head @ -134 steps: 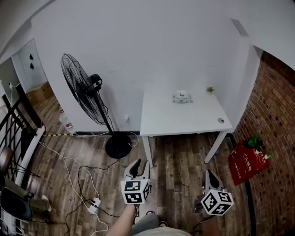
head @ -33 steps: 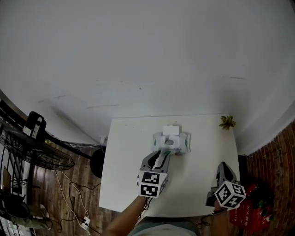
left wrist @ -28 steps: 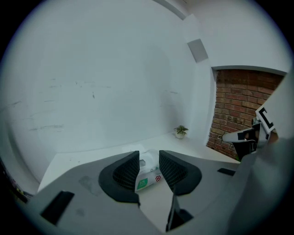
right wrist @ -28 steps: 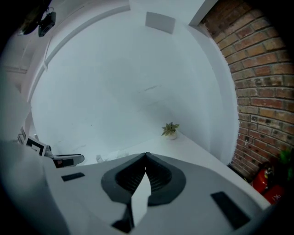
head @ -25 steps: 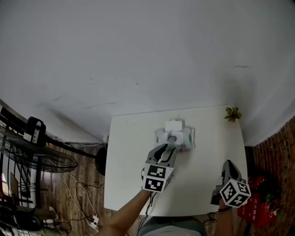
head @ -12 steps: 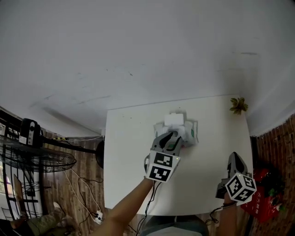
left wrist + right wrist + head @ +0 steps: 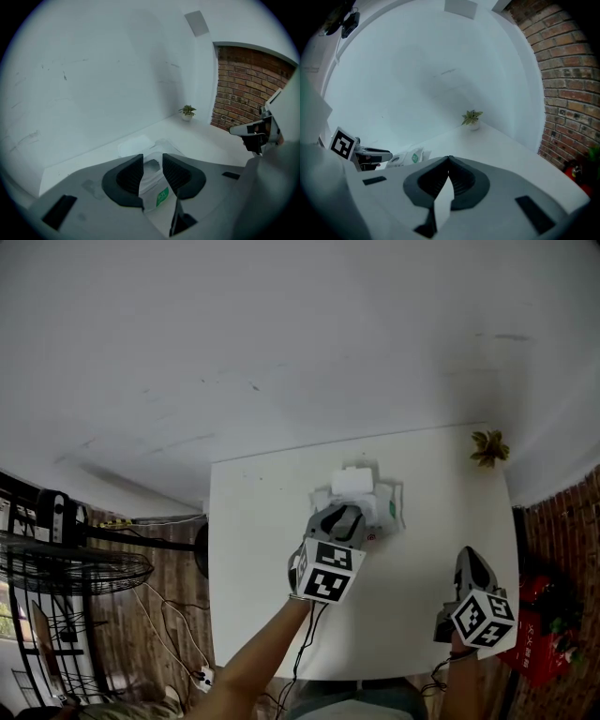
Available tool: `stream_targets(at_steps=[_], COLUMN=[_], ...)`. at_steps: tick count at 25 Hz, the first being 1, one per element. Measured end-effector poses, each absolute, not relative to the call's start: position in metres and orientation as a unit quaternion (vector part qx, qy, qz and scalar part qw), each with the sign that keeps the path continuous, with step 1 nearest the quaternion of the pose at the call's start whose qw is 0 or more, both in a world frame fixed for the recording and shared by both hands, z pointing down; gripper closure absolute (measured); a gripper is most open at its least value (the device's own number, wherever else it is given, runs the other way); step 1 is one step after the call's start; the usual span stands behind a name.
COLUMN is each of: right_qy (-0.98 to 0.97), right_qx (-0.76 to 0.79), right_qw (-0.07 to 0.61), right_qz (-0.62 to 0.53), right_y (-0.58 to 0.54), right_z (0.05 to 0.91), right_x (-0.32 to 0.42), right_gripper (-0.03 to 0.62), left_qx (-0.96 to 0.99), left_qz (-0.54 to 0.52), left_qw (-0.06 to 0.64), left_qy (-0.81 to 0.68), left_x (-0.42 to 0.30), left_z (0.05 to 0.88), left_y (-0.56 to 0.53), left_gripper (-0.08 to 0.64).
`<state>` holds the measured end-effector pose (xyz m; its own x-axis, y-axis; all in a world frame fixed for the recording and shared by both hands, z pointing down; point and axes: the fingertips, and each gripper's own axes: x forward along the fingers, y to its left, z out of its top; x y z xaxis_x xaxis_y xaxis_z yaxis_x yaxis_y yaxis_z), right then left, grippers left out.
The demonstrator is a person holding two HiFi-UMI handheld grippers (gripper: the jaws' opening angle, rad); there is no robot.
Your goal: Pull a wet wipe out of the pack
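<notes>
A plain white wall (image 7: pixel 281 334) fills the upper half of the head view, faintly scuffed and evenly lit. A white bench (image 7: pixel 253 559) stands against it, its right end near a corner where a red brick wall (image 7: pixel 243 79) begins. A small potted plant (image 7: pixel 489 446) sits at the bench's far right corner. To the left lies a dark wood plank floor (image 7: pixel 122 634) with a black standing fan (image 7: pixel 75 568), its round base (image 7: pixel 200 551) partly hidden by the bench edge. A white power strip (image 7: pixel 202 677) lies on the floor. A grey panel (image 7: pixel 197 23) sits high on the wall.
</notes>
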<state>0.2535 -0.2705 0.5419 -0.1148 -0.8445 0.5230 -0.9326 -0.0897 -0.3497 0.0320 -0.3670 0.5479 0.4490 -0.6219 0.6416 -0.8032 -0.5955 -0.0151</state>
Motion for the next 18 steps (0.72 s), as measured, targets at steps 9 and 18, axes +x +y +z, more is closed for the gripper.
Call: stream_targets(at_steps=[9, 18], right_qy=[-0.67, -0.668], right_qx=[0.653, 0.649], right_qw=[0.078, 0.083], right_qz=[0.343, 0.353], right_y=[-0.274, -0.278], right_z=[0.554, 0.563], right_x=[0.244, 0.242], right_gripper=[0.591, 0.591], left_qx=[0.83, 0.823], left_qz=[0.33, 0.342], left_qw=[0.176, 0.196], left_qy=[-0.414, -0.408], left_x=[0.028, 0.027], left_z=[0.564, 0.573], left_y=[-0.373, -0.375], left_gripper=[0.431, 0.431])
